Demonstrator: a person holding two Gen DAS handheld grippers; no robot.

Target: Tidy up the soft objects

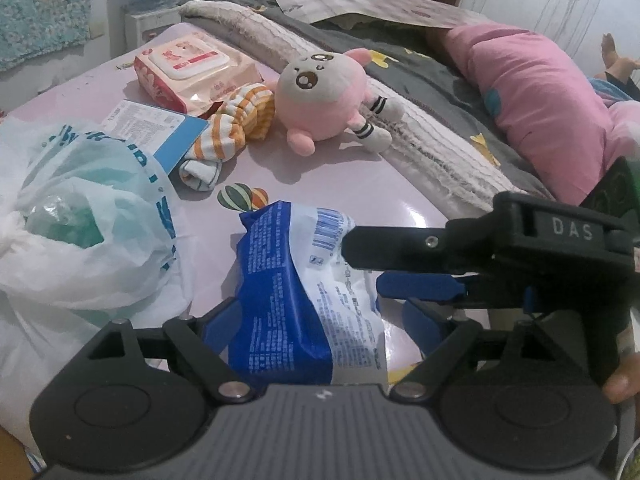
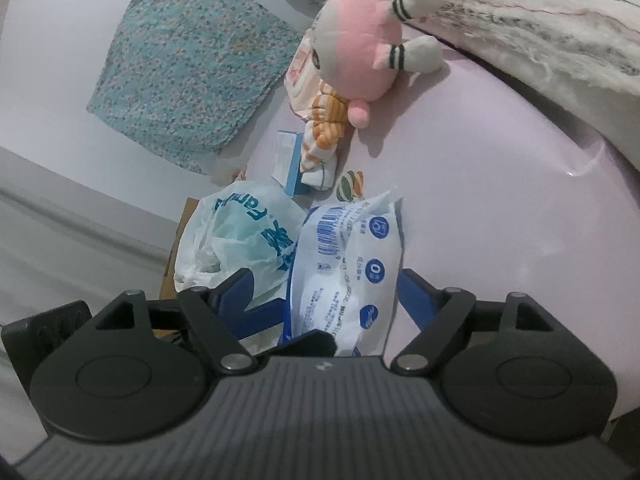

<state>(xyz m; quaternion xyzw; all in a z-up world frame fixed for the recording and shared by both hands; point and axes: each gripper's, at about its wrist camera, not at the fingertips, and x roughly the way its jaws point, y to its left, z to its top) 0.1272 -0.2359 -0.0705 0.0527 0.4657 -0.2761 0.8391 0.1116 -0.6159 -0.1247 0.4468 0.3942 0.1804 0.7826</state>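
A blue-and-white soft pack [image 1: 296, 280] lies on the pale pink sheet [image 1: 340, 168], and both grippers close around it. My left gripper [image 1: 316, 320] has its blue fingers on either side of the pack's near end. My right gripper [image 1: 360, 256] reaches in from the right onto the pack's white end; in its own view the pack [image 2: 348, 264] sits between its fingers [image 2: 328, 300]. A pink plush toy [image 1: 324, 96] and an orange-striped cloth [image 1: 236, 128] lie farther back. The plush also shows in the right wrist view [image 2: 360, 48].
A white plastic bag [image 1: 80, 216] with green contents sits left of the pack. A pink wipes packet [image 1: 188, 68] and a blue-edged box [image 1: 160, 128] lie behind it. A rolled blanket [image 1: 360, 96] and a pink pillow [image 1: 540, 96] border the right side.
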